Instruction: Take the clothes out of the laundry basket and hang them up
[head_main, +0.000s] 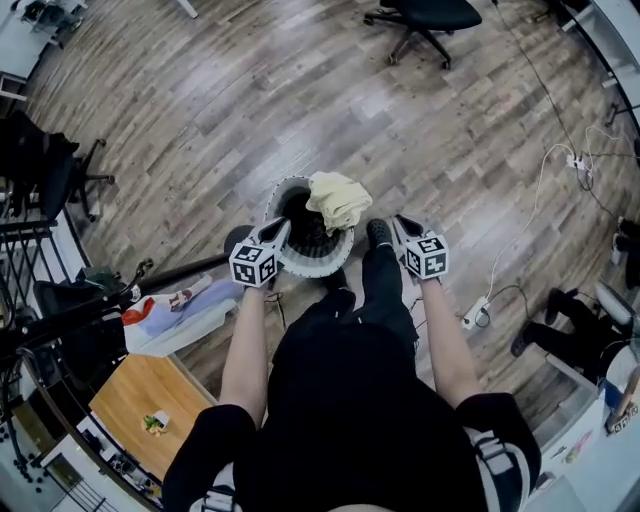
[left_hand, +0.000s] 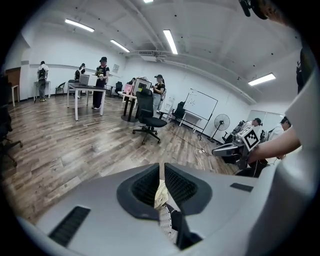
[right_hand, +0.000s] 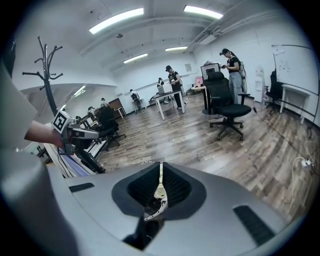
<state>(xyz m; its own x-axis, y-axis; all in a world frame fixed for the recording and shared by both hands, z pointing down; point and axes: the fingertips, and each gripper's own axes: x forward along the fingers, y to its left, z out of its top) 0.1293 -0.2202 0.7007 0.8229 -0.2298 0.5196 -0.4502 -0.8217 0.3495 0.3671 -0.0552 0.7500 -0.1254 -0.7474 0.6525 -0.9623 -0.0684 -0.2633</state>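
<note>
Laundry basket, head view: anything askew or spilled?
Only the pale yellow crumpled cloth: it is heaped on the far right rim of the white round laundry basket, partly hanging outside. The basket itself stands upright.

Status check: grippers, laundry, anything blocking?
Left gripper and right gripper both shut, empty, either side of the laundry basket. Yellow cloth draped over its far rim, not yet gripped. Person's shoe sits between basket and right gripper.

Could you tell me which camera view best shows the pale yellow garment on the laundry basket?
The head view: the garment lies in full sight, draped over the rim of the laundry basket. Each gripper view shows only a pale sliver of it between its nearly closed jaws.
</note>
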